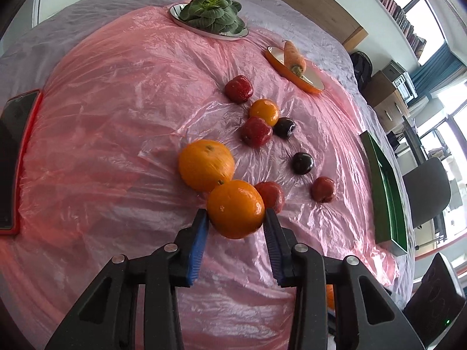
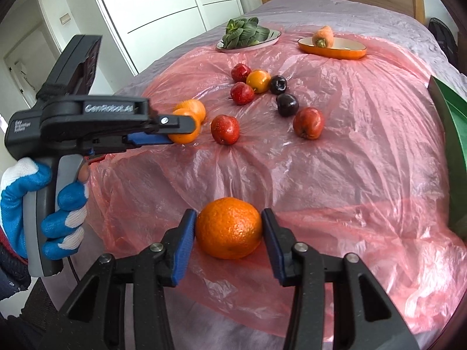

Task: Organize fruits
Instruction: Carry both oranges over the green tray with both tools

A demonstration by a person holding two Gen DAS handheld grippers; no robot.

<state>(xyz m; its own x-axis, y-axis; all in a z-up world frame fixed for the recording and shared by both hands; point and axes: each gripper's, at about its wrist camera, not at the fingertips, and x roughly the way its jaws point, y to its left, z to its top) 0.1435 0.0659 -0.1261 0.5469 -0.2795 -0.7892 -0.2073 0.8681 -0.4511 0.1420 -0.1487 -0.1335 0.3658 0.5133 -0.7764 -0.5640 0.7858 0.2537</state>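
Observation:
My left gripper (image 1: 236,217) is shut on a smooth orange (image 1: 235,208) and holds it just above the pink plastic sheet; the right wrist view shows that gripper (image 2: 175,134) from the side, holding the orange (image 2: 184,129). My right gripper (image 2: 229,226) is shut on a rough-skinned orange (image 2: 229,227) near the sheet's front edge. A second large orange (image 1: 205,164) lies behind the left one. Several red fruits (image 1: 256,131), two dark plums (image 1: 303,162) and a small orange (image 1: 264,111) lie scattered mid-sheet.
A green tray (image 1: 388,195) stands at the right edge. A red-rimmed dark tray (image 1: 17,157) lies at the left. At the back, a plate with leafy greens (image 1: 211,14) and an orange dish with a carrot (image 1: 294,58). The sheet covers a grey bed.

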